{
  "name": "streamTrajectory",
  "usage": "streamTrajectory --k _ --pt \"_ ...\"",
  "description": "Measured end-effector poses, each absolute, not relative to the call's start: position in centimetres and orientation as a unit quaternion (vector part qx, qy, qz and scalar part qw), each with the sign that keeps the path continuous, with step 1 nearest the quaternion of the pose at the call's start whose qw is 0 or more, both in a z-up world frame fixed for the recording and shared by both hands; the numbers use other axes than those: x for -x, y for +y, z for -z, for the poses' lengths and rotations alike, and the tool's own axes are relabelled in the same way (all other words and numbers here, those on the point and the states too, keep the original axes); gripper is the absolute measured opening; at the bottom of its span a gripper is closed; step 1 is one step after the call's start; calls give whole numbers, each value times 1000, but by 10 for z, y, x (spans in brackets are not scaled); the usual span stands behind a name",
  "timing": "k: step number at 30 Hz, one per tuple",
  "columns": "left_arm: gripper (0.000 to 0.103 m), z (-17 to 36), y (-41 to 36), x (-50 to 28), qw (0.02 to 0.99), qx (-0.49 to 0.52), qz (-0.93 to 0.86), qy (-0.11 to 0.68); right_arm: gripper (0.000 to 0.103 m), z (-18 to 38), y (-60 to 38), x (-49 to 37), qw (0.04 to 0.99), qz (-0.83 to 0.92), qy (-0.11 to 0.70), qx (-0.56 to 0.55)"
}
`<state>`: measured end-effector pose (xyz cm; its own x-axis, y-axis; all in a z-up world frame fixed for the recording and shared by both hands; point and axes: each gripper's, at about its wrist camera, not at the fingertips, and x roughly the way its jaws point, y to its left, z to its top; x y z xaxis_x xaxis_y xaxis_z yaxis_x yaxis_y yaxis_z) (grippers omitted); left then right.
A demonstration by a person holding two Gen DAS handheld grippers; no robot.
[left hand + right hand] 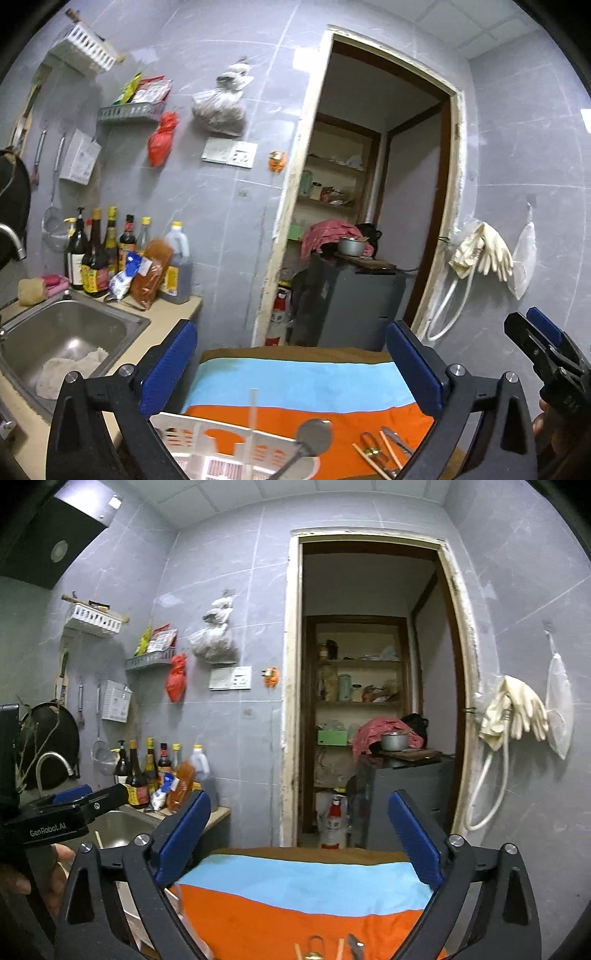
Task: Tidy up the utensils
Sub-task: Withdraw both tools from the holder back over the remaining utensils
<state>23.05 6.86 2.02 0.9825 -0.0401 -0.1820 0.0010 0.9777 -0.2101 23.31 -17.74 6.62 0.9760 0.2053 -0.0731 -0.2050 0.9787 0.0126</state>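
The cloth (303,384) on the worktop runs in three bands: brown at the far edge, sky blue, then orange. A white slotted basket (207,439) stands on it. Blue pads face the black fingers (168,369). The wall tiles (229,602) are pale grey with faint marbling; the hanging gloves (517,709) are cream.

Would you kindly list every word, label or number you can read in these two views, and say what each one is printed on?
"GenRobot.AI": white lettering on the black body of the left gripper, seen in the right wrist view.
Sauce bottles by the sink: labels too blurred to read.
White bag in the doorway: dark characters, not legible.
White packet hanging on the wall: print too small.
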Motion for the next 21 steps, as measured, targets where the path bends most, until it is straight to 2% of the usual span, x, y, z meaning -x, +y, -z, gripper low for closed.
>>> streamTrajectory --k 21 --pt "103 18 -56 -245 990 46 21 129 98 -3 -298 -268 990 -59 125 -3"
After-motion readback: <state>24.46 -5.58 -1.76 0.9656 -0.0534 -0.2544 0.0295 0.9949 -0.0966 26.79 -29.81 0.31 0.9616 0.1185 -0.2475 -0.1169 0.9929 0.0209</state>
